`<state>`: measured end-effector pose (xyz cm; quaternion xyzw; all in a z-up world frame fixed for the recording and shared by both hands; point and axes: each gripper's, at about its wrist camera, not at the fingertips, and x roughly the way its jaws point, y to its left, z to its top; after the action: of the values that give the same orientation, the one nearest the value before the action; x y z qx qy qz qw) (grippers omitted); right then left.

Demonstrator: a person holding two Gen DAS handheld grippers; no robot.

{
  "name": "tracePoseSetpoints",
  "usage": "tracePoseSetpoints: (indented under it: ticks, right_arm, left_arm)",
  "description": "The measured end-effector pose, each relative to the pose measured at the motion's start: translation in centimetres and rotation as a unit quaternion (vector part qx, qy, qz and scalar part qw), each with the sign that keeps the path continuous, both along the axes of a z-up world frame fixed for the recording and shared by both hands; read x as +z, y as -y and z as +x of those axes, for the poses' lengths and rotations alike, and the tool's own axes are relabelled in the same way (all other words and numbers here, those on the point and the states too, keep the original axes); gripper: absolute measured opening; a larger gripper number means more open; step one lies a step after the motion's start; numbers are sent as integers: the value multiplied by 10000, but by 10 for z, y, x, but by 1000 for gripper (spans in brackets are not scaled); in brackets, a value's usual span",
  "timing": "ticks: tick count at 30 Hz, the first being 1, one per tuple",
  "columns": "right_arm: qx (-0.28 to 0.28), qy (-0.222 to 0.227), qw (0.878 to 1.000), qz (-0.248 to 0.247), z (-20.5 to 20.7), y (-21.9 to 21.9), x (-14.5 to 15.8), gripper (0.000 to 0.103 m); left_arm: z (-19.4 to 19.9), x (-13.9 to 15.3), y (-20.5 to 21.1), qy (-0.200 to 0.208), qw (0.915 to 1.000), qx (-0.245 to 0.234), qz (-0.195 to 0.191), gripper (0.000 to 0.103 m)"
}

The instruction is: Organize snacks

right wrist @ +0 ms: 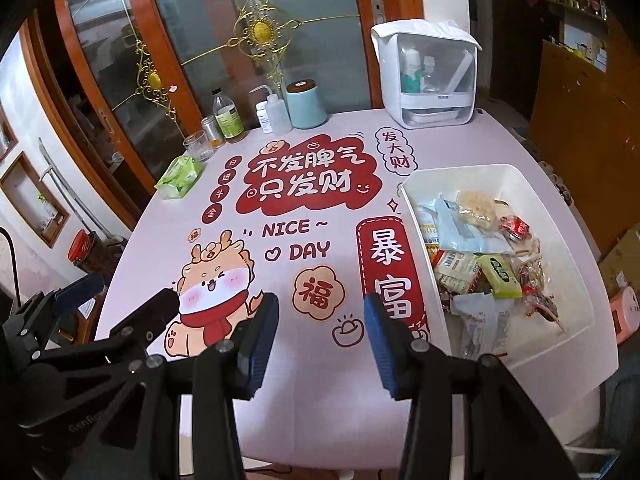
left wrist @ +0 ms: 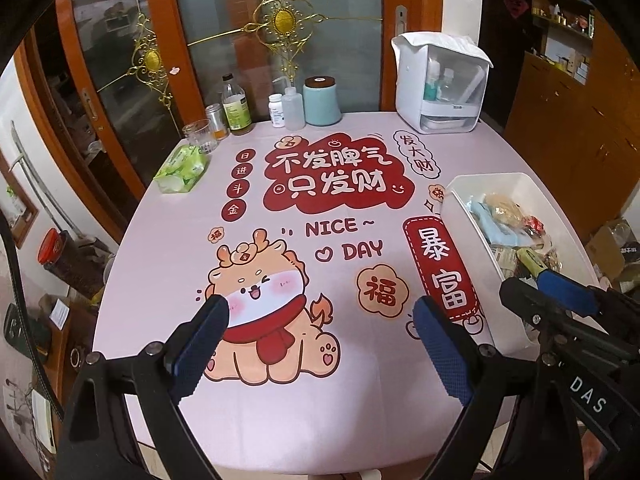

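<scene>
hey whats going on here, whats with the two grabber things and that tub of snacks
A person holds a two-finger gripper in each hand over a table with a pink cartoon-dragon tablecloth. Both are empty: the left gripper has its jaws spread wide, the right gripper has them closer together, with nothing between them. The snack packets all sit piled in the white bin at the right side of the table. No loose snacks show on the cloth, so the sorting looks done or not yet begun.
</scene>
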<state>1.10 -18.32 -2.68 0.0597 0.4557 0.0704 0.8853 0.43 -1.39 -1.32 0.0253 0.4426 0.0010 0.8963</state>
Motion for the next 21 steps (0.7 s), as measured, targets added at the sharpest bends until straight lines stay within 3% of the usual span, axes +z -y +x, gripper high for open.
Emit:
tracePoseSetpoints:
  ticks: [21]
  right_arm:
    - [-69,0,10000,-54,8,-3,0,45]
  left_arm:
    - [12,-2,-5,-38,9999,-83,-59,93]
